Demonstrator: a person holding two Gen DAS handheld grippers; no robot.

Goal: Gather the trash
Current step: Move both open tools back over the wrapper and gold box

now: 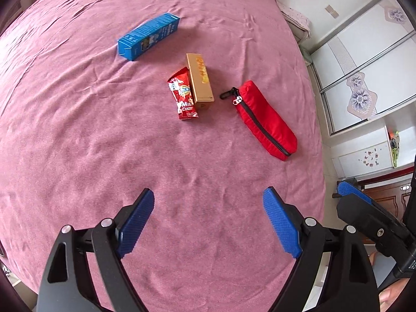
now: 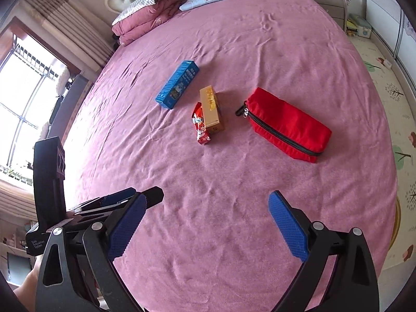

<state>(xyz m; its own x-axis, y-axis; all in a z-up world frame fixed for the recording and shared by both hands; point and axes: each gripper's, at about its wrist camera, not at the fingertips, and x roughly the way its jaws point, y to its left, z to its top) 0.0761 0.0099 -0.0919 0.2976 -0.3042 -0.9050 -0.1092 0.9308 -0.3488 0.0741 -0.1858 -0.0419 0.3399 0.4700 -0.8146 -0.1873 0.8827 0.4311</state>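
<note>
Left tongs (image 1: 208, 202), right tongs (image 2: 206, 208): both apart, empty | bare bed (image 1: 78, 130) ahead | red pouch (image 1: 265, 121) mid-right, near bed edge | pillows (image 2: 145, 13) right view only

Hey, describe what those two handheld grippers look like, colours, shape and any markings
Both match: the left gripper and right gripper have black angular arms with triangular cut-outs and silver pivot screws, each ending in two flat blue fingers with a fine bumpy texture. The left one's black handle body carries small white lettering, seen from the right wrist camera. No sleeves or cables show.
</note>
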